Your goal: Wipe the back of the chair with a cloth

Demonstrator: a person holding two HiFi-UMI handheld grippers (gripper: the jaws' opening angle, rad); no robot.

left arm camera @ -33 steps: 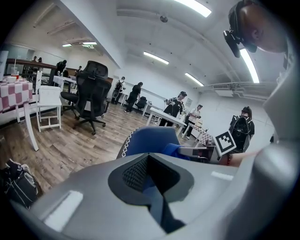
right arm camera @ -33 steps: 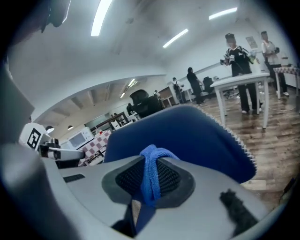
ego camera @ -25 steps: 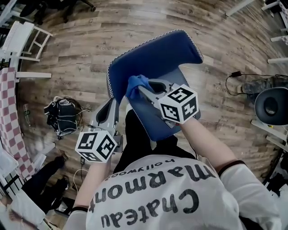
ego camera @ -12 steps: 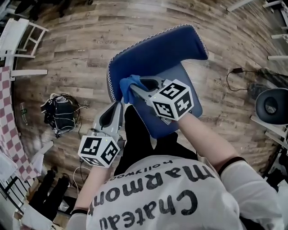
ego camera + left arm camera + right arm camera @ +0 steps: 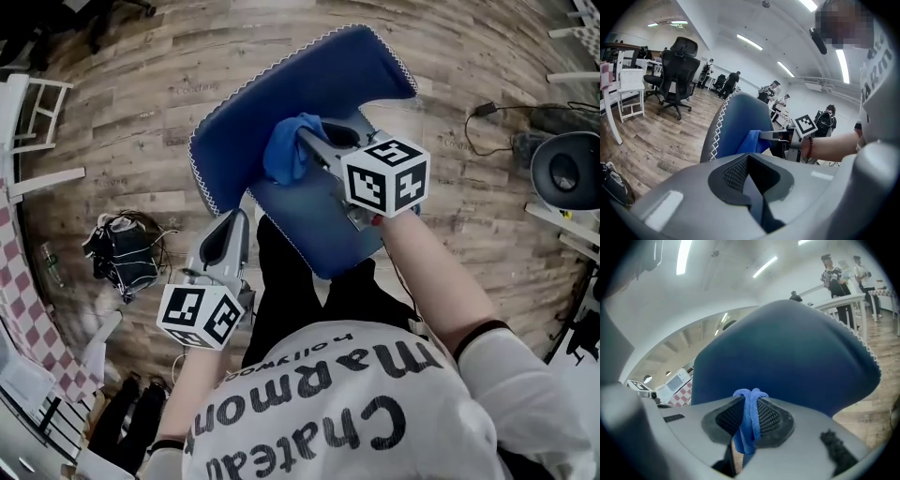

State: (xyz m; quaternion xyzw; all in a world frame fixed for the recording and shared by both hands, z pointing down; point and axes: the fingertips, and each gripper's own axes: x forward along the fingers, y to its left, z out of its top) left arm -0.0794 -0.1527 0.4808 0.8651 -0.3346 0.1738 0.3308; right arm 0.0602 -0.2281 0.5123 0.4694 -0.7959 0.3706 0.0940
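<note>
Since half a second ago, the right gripper (image 5: pixel 307 142) has carried the cloth (image 5: pixel 286 150) from the left part of the chair back (image 5: pixel 300 80) toward its middle; the left gripper (image 5: pixel 231 225) has hardly shifted.

Observations, left to right:

1. A dark bag (image 5: pixel 127 251) lies on the wooden floor (image 5: pixel 141 112) at far left, well apart from the work.
2. I hold the left gripper low, just beside the chair back's left edge with its white stitching (image 5: pixel 715 136), not touching it. In the left gripper view its fingers (image 5: pixel 736 173) are clenched together with nothing between them.
3. The chair back stands upright at centre, and the paler seat (image 5: pixel 323 230) lies nearer to me.
4. The cloth is blue, bunched, and lies on the seat-side face of the chair back. I cannot confirm firm contact.
5. The right gripper's fingers (image 5: pixel 771 418) are grasping the cloth: in the right gripper view a fold (image 5: pixel 749 420) stands pinched between the two ribbed pads, and a loop rises just above their tips. In the head view the bulk of the cloth bulges past the tips to the left.
6. A cable (image 5: pixel 487 111) trails on the floor at the right.
</note>
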